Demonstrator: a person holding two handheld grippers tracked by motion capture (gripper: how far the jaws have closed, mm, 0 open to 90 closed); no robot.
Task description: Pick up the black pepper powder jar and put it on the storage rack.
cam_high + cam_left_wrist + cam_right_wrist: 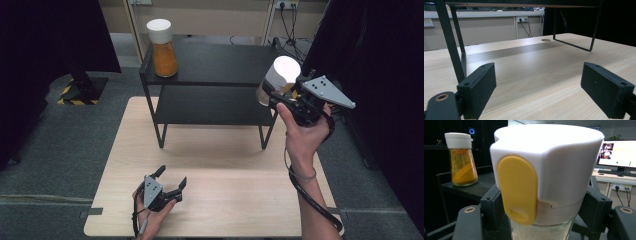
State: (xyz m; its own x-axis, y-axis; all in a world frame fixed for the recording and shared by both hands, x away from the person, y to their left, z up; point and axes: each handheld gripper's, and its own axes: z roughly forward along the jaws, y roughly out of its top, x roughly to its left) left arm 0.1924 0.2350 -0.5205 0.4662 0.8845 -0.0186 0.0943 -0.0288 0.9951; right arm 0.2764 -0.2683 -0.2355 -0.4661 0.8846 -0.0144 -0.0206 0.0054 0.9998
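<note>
Two grippers are showing in the high view. The right gripper is being held up in the air at the right end of the black shelf rack, level with its top board, and its jaws are clamping a white-capped jar just under the cap. In the right gripper view the black pads are pressing on both sides of the jar's glass neck, below a wide white lid with a yellow flip tab facing the camera; pale contents are showing through the glass. The jar is standing upright in the grip, clear of the table and of the rack. A second jar, filled with orange powder and capped in white, is sitting on the rack's top board near its left end. The left gripper is resting low over the near part of the table, its jaws spread wide with nothing between them.
</note>
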